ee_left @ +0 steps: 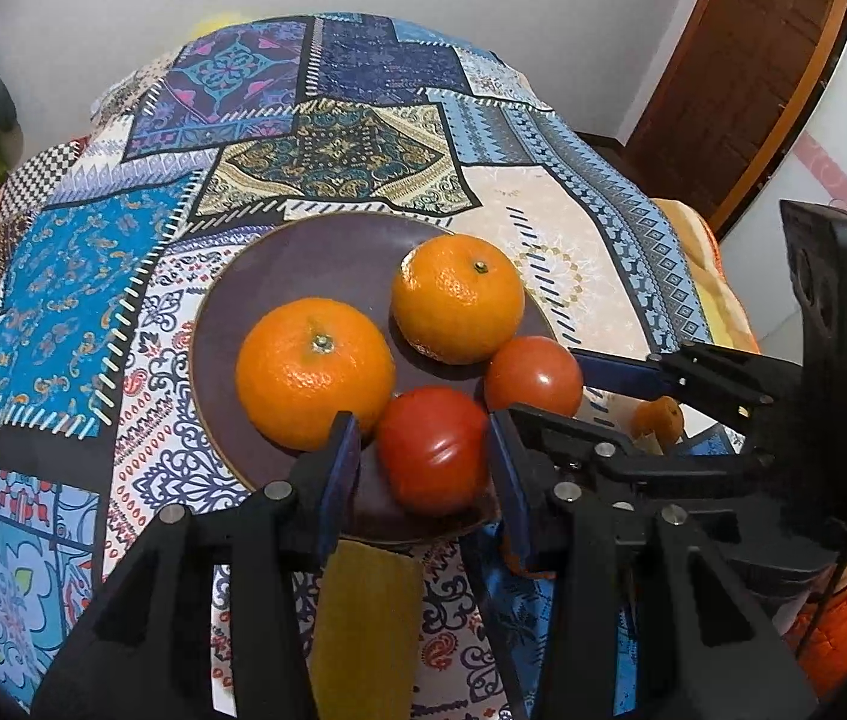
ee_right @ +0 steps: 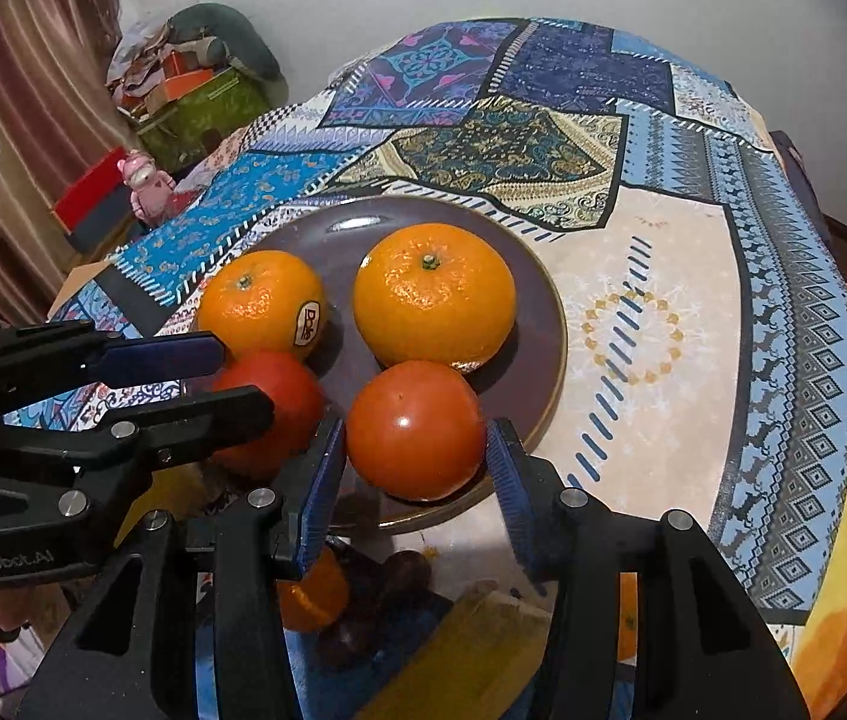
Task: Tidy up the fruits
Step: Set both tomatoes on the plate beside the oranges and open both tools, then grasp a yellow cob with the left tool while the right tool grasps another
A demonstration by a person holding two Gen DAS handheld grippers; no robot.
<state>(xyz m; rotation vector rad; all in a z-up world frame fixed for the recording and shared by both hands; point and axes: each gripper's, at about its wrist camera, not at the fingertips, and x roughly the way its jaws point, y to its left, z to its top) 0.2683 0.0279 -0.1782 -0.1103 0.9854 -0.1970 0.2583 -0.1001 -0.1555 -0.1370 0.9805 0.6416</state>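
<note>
**A:** Four fruits bunched on the brown plate (ee_right: 357, 228): two oranges at the back, two tomatoes, by the look of them, at the front, each touching a neighbour.

**B:** And the jaws?

**A:** Open on both sides. Left gripper (ee_left: 420, 432) straddling the left tomato (ee_left: 432, 450), right gripper (ee_right: 414, 429) straddling the right tomato (ee_right: 417, 429). Thin gaps at the pads, so no grip yet, judging by those gaps.

**B:** Worst case from here?

**A:** Probably a clash. Two tools side by side, very close in the left wrist view. Risk of knocking one into the other when closing or lifting together.

**B:** Anything else?

**A:** Soft skin, most likely. Squeeze hard: bruise or split. Squeeze lightly on that smooth round side: slip and drop.

**B:** Neighbours?

**A:** Packed tight. Drag the left tomato out sideways and nudge the stickered orange (ee_right: 261, 309), maybe roll it over the shallow rim onto the patchwork cloth (ee_right: 633, 276) covering the bench (ee_right: 663, 120). Same worry with the big orange (ee_right: 432, 294) resting against the right tomato.

**B:** Safer way?

**A:** One side at a time, gentle close, straight up.
</note>
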